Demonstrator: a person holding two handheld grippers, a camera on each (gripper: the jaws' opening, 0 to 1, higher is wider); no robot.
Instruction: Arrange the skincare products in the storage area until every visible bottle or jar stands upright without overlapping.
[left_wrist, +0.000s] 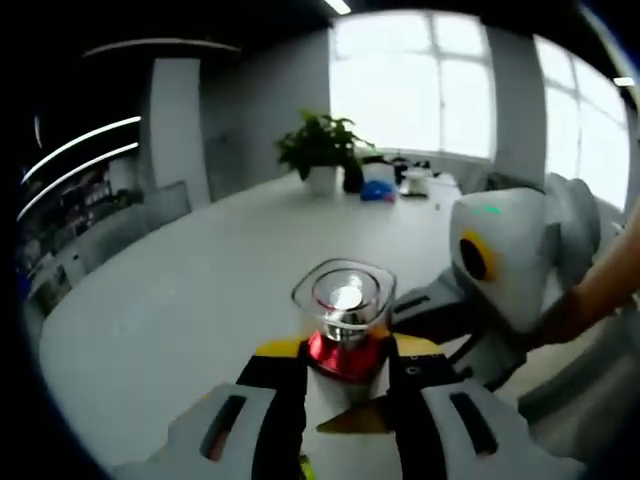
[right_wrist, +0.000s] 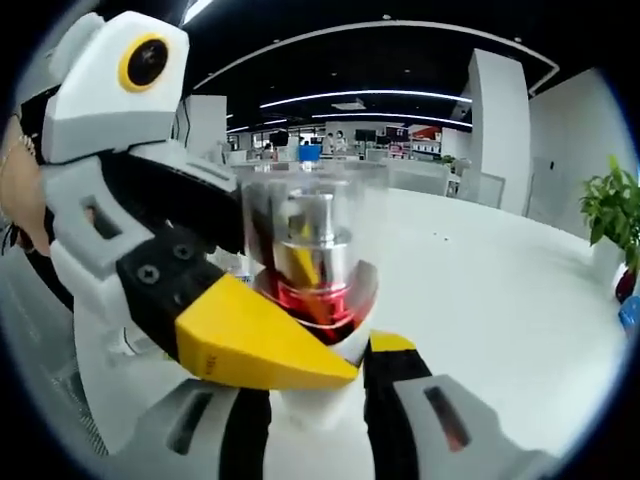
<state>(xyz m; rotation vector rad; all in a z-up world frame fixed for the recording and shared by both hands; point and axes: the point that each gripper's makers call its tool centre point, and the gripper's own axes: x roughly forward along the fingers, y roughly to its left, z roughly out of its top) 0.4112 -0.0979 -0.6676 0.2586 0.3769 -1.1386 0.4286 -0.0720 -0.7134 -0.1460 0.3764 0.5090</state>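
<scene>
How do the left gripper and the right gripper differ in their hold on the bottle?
The left gripper closes its yellow-tipped jaws on the bottle at its red band; the right gripper sits lower, at the bottle's white base. Both appear shut on the upright bottle.

Each tool (left_wrist: 345, 400) (right_wrist: 320, 390) is white-shelled, with black jaws tipped yellow and a yellow-ringed lens.

I find no words, brand names or numbers I can read on the bottle (left_wrist: 343, 325) between my jaws.
</scene>
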